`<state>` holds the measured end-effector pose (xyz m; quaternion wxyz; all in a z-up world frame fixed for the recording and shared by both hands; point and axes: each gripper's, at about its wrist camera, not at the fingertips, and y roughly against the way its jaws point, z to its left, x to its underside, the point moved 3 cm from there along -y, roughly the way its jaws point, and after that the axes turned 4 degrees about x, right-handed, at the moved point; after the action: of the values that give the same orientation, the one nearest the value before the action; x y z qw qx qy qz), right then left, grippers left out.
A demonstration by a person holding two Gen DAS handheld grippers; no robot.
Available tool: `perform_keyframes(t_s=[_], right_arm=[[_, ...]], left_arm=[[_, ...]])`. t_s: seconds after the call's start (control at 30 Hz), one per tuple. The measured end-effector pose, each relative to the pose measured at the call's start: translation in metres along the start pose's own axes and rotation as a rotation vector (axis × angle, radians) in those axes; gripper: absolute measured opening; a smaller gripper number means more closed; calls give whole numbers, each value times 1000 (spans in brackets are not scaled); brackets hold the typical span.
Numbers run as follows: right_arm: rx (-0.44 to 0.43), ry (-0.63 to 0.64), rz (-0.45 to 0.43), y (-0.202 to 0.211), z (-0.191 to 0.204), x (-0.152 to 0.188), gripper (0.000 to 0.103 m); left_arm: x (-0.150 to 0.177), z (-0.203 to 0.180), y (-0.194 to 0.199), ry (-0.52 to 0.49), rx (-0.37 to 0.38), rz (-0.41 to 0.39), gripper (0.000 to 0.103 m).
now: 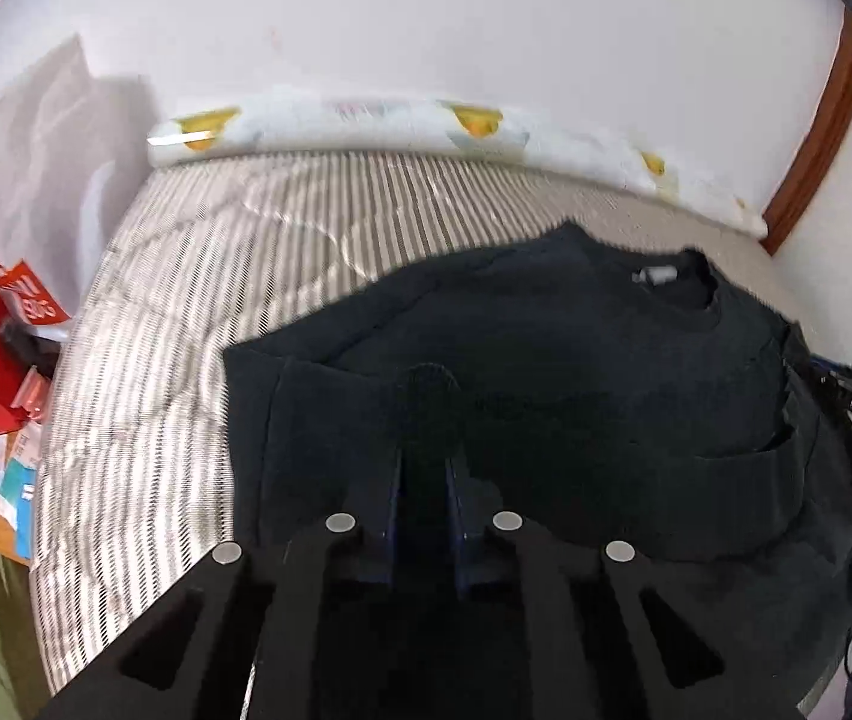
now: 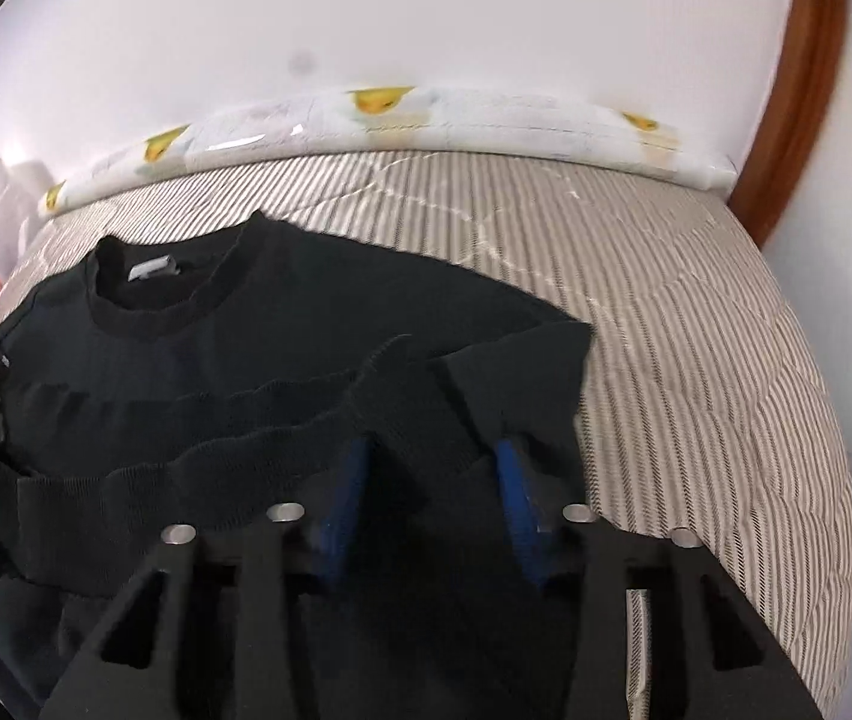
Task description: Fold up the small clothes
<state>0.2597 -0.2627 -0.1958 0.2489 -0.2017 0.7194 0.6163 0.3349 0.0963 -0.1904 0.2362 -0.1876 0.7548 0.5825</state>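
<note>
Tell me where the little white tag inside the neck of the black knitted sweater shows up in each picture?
Left wrist view: the white tag sits upper right, inside the black knitted sweater collar.
Right wrist view: the tag sits upper left.
Shared landmark: the white duck-print roll along the wall.

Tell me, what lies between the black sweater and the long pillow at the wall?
Only bare striped bedcover lies between the sweater and the pillow; both wrist views show it.

Sweater [image 2: 198, 360] hem hidden under gripper body — neck label [image 2: 153, 269] print too blurred.
</note>
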Motion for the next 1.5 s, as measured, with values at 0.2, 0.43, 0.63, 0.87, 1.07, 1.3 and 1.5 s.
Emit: perform_keyframes(t_s=[0.2, 0.43, 0.63, 0.87, 1.07, 1.3, 1.5], right_arm=[[-31, -38, -135, 38, -10, -9, 13], [-24, -159, -157, 25, -39, -37, 12], [62, -184, -82, -21, -51, -38, 12], [117, -116, -51, -23, -42, -42, 22], [-8, -6, -140, 19, 3, -60, 47], [-256, 262, -5, -2, 93, -50, 61], [-209, 327, 81, -15, 105, -24, 61]], left_arm=[[-11, 10, 36, 66, -38, -140, 9], [-34, 29, 9, 144, -51, -136, 9], [-45, 48, -12, 133, -147, -144, 1], [-41, 35, -20, 75, -100, -103, 2], [-39, 26, -20, 95, -24, -66, 15], [-23, 19, -4, 118, 87, -47, 36], [-6, 18, 3, 107, 109, -26, 38]])
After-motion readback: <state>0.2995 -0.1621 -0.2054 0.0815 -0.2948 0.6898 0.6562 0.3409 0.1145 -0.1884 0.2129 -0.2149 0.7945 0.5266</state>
